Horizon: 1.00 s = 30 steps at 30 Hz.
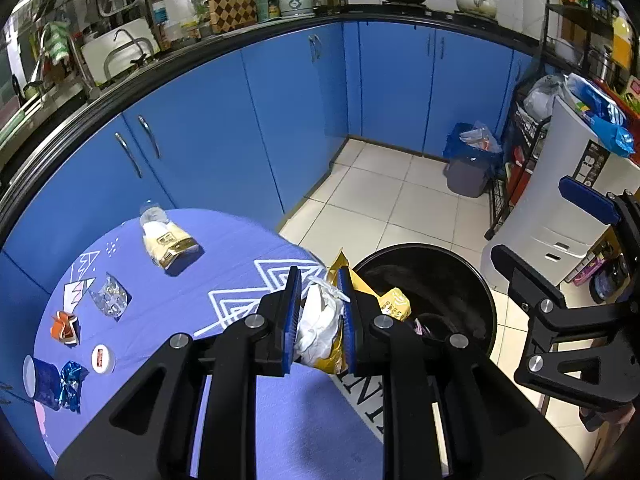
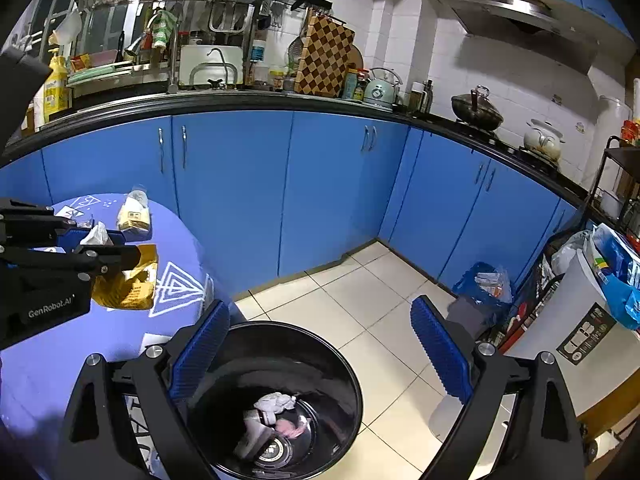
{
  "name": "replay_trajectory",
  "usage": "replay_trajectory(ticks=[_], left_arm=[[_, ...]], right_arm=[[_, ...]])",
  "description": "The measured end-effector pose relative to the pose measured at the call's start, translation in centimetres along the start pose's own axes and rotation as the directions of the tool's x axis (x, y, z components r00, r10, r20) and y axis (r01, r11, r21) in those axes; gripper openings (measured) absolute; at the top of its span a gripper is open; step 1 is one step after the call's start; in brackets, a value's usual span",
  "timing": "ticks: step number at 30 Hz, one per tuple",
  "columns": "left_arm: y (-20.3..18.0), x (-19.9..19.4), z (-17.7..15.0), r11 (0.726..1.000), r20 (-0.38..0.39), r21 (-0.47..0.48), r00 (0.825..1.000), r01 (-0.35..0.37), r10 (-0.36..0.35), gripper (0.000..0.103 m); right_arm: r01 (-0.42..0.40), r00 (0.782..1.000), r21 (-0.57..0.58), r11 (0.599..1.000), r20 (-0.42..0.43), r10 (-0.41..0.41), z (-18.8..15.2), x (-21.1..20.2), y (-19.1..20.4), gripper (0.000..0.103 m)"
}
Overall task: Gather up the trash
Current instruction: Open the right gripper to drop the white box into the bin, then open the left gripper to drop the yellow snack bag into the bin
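Note:
My left gripper [image 1: 320,280] is shut on a yellow wrapper with white crumpled paper [image 1: 320,324], held above the table edge beside the black trash bin [image 1: 484,292]. It shows from the side in the right wrist view [image 2: 120,246], with the yellow wrapper [image 2: 128,284] hanging below it. My right gripper [image 2: 320,320] is open and empty, above the black bin [image 2: 356,392], which holds some trash [image 2: 276,404]. On the purple table [image 1: 248,248] lie a bread bag [image 1: 168,246], a clear wrapper [image 1: 110,294], an orange scrap [image 1: 64,326], a white lid [image 1: 103,358], a blue cup [image 1: 40,380] and blue foil [image 1: 72,384].
Blue kitchen cabinets [image 1: 280,120] run behind the table under a cluttered counter. A small grey bin with a blue liner [image 1: 470,160] stands in the corner. A white appliance [image 1: 560,200] and a rack [image 1: 516,168] stand at the right on the tiled floor [image 1: 380,200].

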<state>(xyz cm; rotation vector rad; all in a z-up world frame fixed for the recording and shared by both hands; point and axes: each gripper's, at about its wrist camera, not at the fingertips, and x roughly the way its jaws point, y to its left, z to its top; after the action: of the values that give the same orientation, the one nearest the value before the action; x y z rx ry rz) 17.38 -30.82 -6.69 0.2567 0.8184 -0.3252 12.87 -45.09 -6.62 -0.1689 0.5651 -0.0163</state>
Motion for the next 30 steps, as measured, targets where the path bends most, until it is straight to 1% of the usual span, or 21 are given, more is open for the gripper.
replay_trajectory(ticks=[6, 10, 14, 20, 21, 22, 23, 24, 25, 26, 28, 30], left_arm=[[-1.8, 0.5, 1.0, 0.999, 0.005, 0.032, 1.000, 0.030, -0.030, 0.019], [-3.5, 1.0, 1.9, 0.997, 0.006, 0.054, 0.999, 0.052, -0.052, 0.020], [-5.1, 1.8, 2.7, 0.996, 0.004, 0.069, 0.998, 0.057, -0.057, 0.020], [-6.8, 2.6, 3.6, 0.993, -0.014, 0.087, 0.997, 0.079, -0.078, 0.021], [-6.9, 2.8, 3.6, 0.993, -0.021, 0.086, 0.997, 0.077, -0.075, 0.023], [-6.9, 3.2, 3.7, 0.994, -0.040, 0.078, 0.997, 0.075, -0.072, 0.037], [-6.8, 3.4, 3.7, 0.995, -0.052, 0.065, 0.996, 0.074, -0.071, 0.053], [-6.6, 3.6, 3.6, 0.996, -0.055, 0.054, 0.997, 0.066, -0.063, 0.100], [-6.2, 3.3, 3.6, 0.998, -0.023, 0.030, 0.998, 0.053, -0.052, 0.098], [-5.8, 3.0, 3.6, 0.999, -0.009, 0.018, 0.999, 0.052, -0.051, 0.100], [-5.4, 2.8, 3.6, 0.998, -0.005, 0.011, 0.999, 0.054, -0.054, 0.100], [-4.9, 2.7, 3.7, 1.000, 0.000, 0.009, 1.000, 0.027, -0.027, 0.100]], right_arm=[[0.049, 0.999, 0.010, 0.999, -0.010, -0.049, -0.6, -0.2, -1.6, 0.090], [0.081, 0.997, 0.030, 0.996, -0.019, -0.081, -1.2, -0.4, -3.4, 0.090], [0.109, 0.994, 0.066, 0.992, -0.036, -0.107, -1.9, -0.4, -5.6, 0.090], [0.139, 0.989, 0.103, 0.985, -0.060, -0.133, -2.9, -0.4, -7.8, 0.090], [0.140, 0.989, 0.110, 0.984, -0.064, -0.134, -3.1, -0.4, -8.1, 0.090], [0.141, 0.989, 0.113, 0.984, -0.065, -0.134, -3.1, -0.4, -8.3, 0.090], [0.143, 0.989, 0.117, 0.983, -0.066, -0.136, -3.2, -0.5, -8.4, 0.090], [0.144, 0.988, 0.120, 0.982, -0.068, -0.137, -3.3, -0.4, -8.5, 0.090], [0.143, 0.988, 0.122, 0.982, -0.069, -0.135, -3.3, -0.4, -8.5, 0.090], [0.143, 0.988, 0.122, 0.982, -0.069, -0.135, -3.4, -0.4, -8.4, 0.090], [0.143, 0.988, 0.120, 0.982, -0.072, -0.135, -3.5, -0.4, -8.3, 0.090], [0.140, 0.988, 0.119, 0.983, -0.076, -0.131, -3.5, -0.3, -8.1, 0.090]])
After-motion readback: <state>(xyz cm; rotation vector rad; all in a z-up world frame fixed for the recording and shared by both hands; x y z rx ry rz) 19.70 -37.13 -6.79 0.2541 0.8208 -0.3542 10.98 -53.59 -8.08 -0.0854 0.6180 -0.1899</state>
